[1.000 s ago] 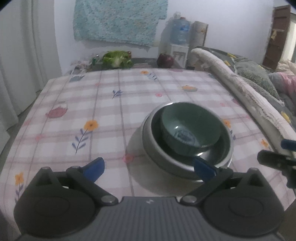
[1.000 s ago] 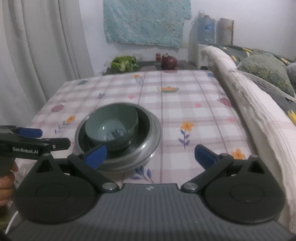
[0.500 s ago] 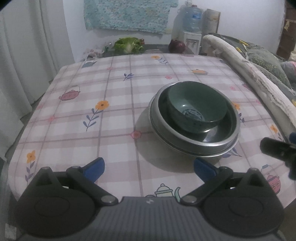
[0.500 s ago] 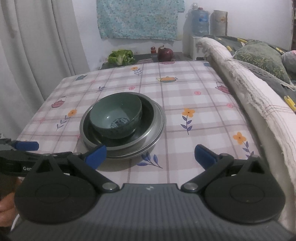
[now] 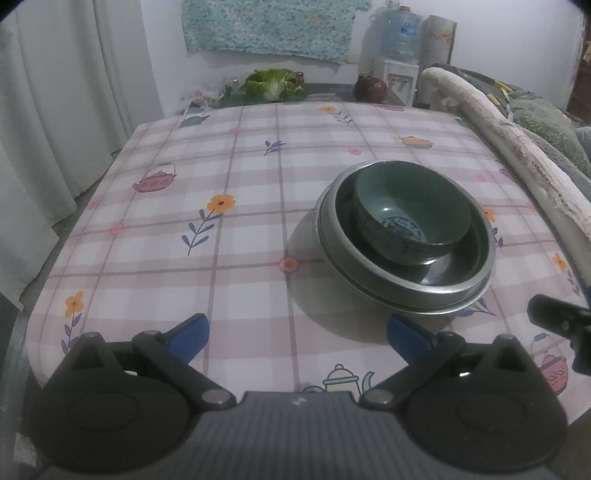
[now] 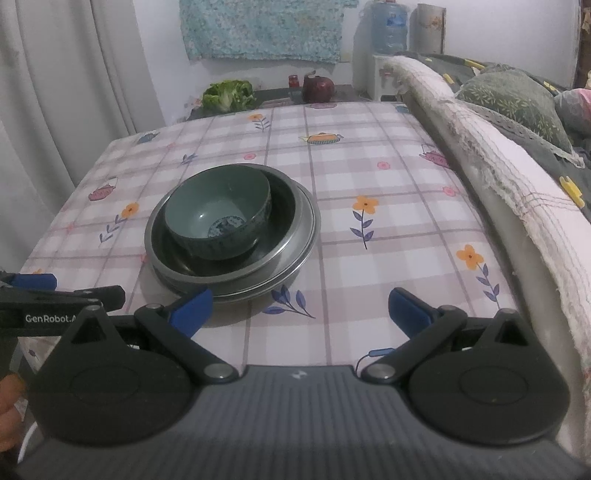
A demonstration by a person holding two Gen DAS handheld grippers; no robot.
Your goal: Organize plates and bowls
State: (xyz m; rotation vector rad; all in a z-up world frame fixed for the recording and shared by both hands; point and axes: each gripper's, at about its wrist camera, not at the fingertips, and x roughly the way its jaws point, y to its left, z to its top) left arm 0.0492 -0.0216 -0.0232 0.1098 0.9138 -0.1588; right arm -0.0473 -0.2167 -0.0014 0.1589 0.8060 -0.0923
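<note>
One dark green ceramic bowl [image 5: 410, 218] is nested in a round metal plate [image 5: 406, 288], stacked near the table's [image 5: 240, 280] front edge. Both the left gripper [image 5: 297, 334] and right gripper [image 6: 299, 306] are held spread wide and empty, short of the stack. The bowl is judged stiff, breakable and glaze-slick; its rim [image 6: 218, 177] is best pinched.

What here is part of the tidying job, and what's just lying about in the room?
Part of the job: green bowl, sitting in a dark plate, on stacked metal plates; the open left gripper and right gripper.

Just around: lettuce, water jug, wall cloth, pillow.
</note>
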